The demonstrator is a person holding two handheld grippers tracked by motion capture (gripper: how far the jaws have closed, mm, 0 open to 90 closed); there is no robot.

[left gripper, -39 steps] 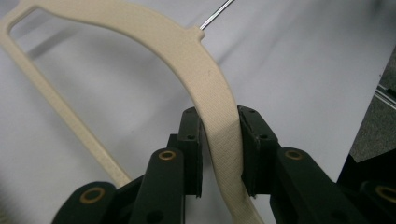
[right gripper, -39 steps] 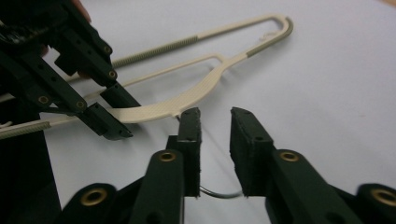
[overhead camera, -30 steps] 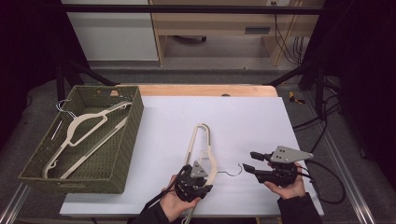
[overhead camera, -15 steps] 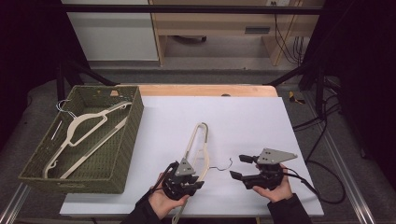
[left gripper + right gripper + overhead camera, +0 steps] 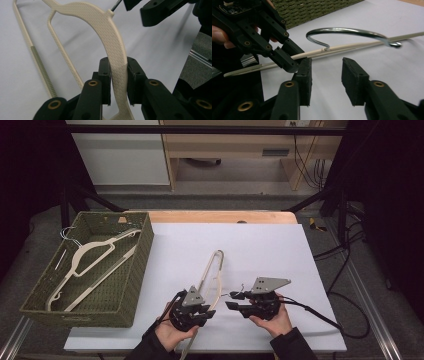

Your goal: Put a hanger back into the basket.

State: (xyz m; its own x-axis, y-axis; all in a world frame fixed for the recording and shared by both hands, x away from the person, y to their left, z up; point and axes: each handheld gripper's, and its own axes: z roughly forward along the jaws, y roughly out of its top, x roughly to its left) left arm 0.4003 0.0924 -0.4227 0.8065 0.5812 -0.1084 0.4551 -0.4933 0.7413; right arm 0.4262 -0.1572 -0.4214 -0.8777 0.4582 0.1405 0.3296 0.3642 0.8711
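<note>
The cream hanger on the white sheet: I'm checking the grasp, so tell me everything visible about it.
The cream hanger looks like textured plastic with a woven-pattern surface, a thin lower bar with a ribbed strip, and a silver metal hook. It lies on the white sheet, right of the green basket. The left gripper is shut on its curved shoulder. The right gripper stands open just short of the hook, nothing between its pads.

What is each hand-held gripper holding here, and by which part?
The left hand-held gripper clamps the cream hanger by its curved shoulder arm, below the hook. The right hand-held gripper holds nothing; its jaws stand apart near the metal hook.
</note>
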